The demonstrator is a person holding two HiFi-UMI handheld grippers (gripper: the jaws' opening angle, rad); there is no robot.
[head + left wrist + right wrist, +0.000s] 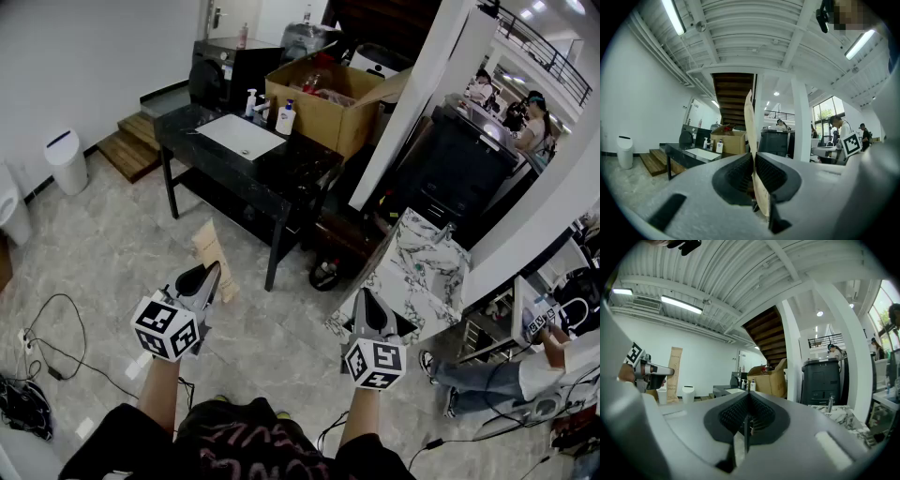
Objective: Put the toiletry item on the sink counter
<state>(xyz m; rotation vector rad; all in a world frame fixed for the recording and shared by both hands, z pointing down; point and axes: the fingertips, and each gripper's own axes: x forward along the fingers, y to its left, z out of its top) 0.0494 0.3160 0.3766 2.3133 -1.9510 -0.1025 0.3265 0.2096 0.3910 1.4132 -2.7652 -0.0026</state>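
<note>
Tan kraft-paper toiletry pack (208,246), flat, tall, clamped in left gripper (208,275), right gripper (364,298) closed, empty

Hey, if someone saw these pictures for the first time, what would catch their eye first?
The tall brown paper packet clamped upright in the left gripper, lower left of the head view, stands out first. Ahead stands a black sink counter with a white basin and bottles, a cardboard box at its far side. The right gripper is shut and empty.
</note>
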